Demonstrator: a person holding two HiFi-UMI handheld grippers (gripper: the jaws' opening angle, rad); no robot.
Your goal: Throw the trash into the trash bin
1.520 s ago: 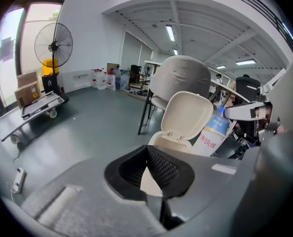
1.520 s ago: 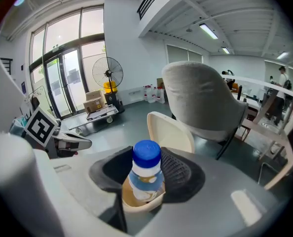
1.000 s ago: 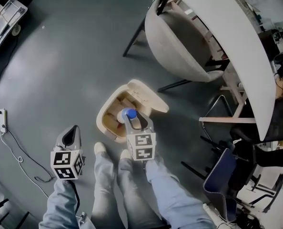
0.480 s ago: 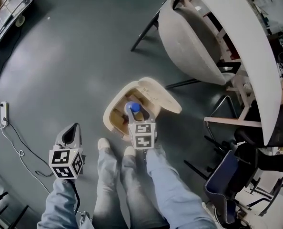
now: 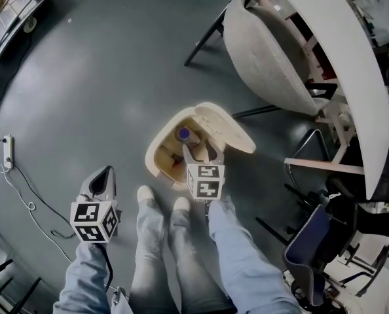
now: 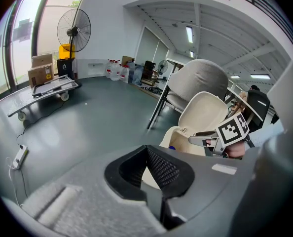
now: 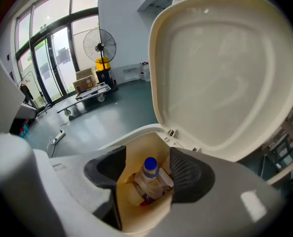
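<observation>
The cream trash bin (image 5: 156,150) stands on the grey floor with its lid (image 5: 230,126) swung up. A clear bottle with a blue cap (image 5: 183,134) rests inside it on other trash. My right gripper (image 5: 198,152) hangs just over the bin's mouth, and its jaws are opening. In the right gripper view the bottle (image 7: 149,174) lies below and between the pads (image 7: 187,171), free of them. My left gripper (image 5: 103,175) hovers over bare floor to the bin's left, shut and holding nothing. From the left gripper view the bin (image 6: 196,117) shows beyond the jaws.
The person's legs and white shoes (image 5: 144,196) stand just in front of the bin. A grey shell chair (image 5: 266,51) and a white table (image 5: 338,57) lie behind and to the right. A power strip with cable (image 5: 9,152) lies at far left.
The right gripper sank toward the bin with the bottle. Its jaws then spread, and the bottle dropped into the bin. The left gripper hardly moved.
</observation>
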